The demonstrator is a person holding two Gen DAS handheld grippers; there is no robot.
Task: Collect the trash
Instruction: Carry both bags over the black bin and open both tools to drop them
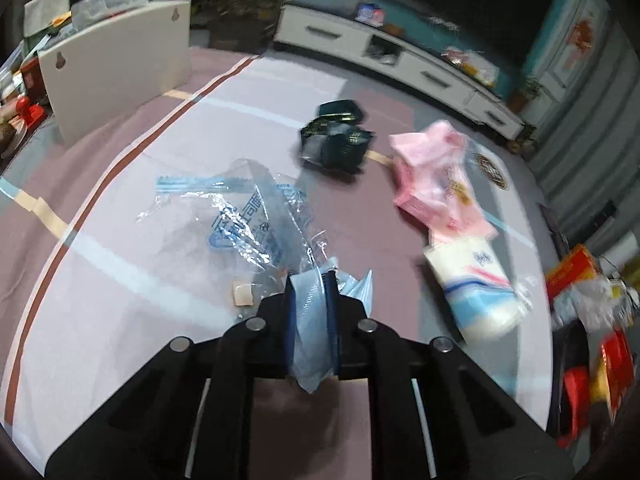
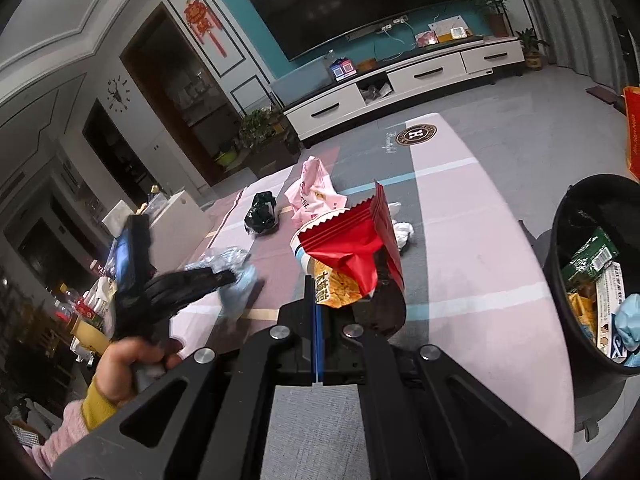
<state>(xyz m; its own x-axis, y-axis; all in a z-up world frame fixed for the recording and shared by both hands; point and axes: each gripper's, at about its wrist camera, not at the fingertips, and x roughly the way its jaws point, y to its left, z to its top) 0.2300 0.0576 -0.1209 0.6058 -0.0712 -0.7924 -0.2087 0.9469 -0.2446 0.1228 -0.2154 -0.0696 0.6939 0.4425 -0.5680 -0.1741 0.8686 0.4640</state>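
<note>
bin [image 2: 560,264] right of my right gripper, holding trash | pink bag [image 1: 432,184] ahead-right of left gripper | right gripper [image 2: 318,300] clamped on red wrapper [image 2: 352,248] | left gripper [image 1: 314,280] pinching clear blue-printed bag [image 1: 248,216]

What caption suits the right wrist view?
Right gripper clamps a red snack wrapper near the black trash bin.

Left gripper [image 1: 313,300] and right gripper [image 2: 318,320], jaws clamped.

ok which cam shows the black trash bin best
The right wrist view: the black trash bin stands at its right edge, open, trash visible inside. The left wrist view shows only blurred clutter there; no bin can be made out.
</note>
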